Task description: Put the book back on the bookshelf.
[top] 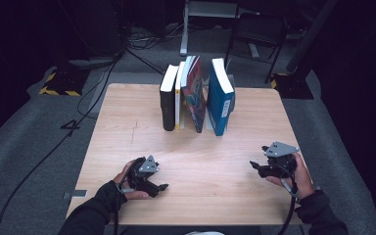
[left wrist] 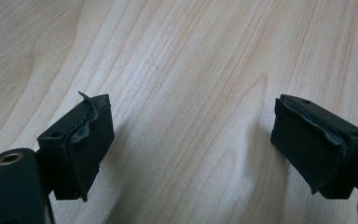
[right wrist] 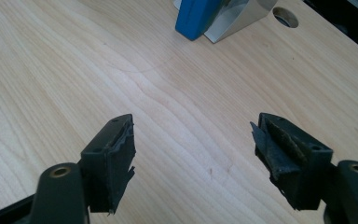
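Several books stand upright in a row at the far middle of the wooden table (top: 127, 142): a black one (top: 167, 98), a thin yellow-edged one (top: 178, 95), a colourful one (top: 194, 93) leaning, and a blue one (top: 220, 98). My left gripper (top: 160, 187) rests near the front left, held by a hand, open over bare wood (left wrist: 191, 135). My right gripper (top: 254, 165) hovers at the front right, open, nothing between its jaws (right wrist: 193, 154). The blue book's bottom corner (right wrist: 198, 16) lies ahead of it, against a metal bookend (right wrist: 240, 18).
A round cable hole (right wrist: 285, 17) sits in the tabletop behind the bookend. Grey carpet, cables and a chair (top: 257, 34) surround the table beyond its far edge. Bare wood lies between the grippers and the books.
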Demonstrator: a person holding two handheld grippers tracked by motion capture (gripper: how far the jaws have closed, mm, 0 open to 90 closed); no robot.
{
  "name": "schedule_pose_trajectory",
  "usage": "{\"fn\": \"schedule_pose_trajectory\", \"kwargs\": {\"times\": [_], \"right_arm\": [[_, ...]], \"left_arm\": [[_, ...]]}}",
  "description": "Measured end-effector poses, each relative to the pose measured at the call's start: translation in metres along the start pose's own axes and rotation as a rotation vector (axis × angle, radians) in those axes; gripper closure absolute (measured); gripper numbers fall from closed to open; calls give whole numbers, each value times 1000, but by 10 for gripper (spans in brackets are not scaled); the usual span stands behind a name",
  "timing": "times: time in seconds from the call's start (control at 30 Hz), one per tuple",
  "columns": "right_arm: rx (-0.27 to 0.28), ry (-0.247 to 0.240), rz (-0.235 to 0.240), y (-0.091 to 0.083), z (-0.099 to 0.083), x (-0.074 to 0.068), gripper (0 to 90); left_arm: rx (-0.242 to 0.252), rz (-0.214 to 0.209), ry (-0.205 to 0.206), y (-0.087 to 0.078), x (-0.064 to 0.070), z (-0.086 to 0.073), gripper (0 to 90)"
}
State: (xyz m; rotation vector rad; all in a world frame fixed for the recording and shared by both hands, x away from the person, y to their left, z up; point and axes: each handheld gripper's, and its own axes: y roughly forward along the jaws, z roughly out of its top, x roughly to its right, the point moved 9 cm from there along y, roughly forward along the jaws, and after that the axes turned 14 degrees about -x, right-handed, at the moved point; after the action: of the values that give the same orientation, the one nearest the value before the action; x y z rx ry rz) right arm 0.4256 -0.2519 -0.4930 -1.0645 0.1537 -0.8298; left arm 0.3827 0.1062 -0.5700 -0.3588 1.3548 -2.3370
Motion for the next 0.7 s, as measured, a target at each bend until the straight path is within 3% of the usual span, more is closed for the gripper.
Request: {"fn": "schedule_pose_trajectory", "kwargs": {"times": [0.23,0.7], "right_arm": [[-6,-3,7,3,-15,-3,281],[-12,51,25,15,-53,-5,279]], "left_arm": [[0,0,0,0,0,0,132],[0,0,0,0,0,0,131]]}}
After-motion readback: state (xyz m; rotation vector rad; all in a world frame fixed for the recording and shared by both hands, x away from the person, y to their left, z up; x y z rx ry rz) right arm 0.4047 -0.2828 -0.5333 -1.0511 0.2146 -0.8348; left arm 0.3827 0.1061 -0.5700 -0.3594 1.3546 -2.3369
